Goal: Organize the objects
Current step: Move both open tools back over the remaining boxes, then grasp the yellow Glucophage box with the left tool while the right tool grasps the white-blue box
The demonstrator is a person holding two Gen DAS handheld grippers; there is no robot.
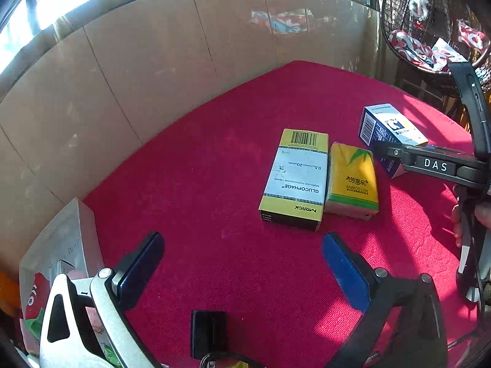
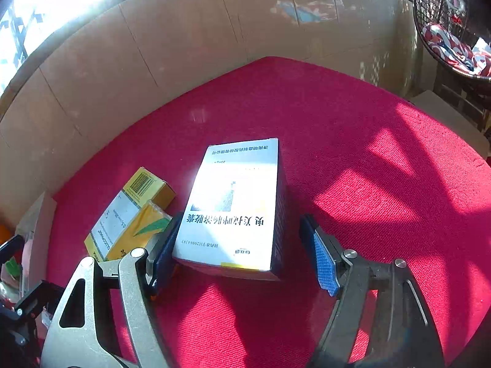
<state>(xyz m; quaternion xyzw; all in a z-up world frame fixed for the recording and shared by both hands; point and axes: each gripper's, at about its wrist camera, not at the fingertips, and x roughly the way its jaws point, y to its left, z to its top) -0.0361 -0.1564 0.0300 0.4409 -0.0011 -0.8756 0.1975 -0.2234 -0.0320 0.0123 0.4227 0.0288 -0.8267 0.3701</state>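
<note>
The blue-and-white box (image 2: 236, 211) lies on the red mat (image 2: 383, 159), just right of the tissue pack (image 1: 351, 181) and the yellow Glucophage box (image 1: 294, 181), which lie side by side and seem to touch. The right tongs (image 2: 239, 250) straddle the blue-and-white box with jaws spread wide: the left pad (image 2: 167, 245) is against its side or nearly so, the right pad (image 2: 320, 257) stands clear, so nothing is gripped. The left tongs (image 1: 242, 263) hang wide open over bare mat nearer the camera than the yellow box, holding nothing, with a white box (image 1: 64, 242) at the mat's left edge.
</note>
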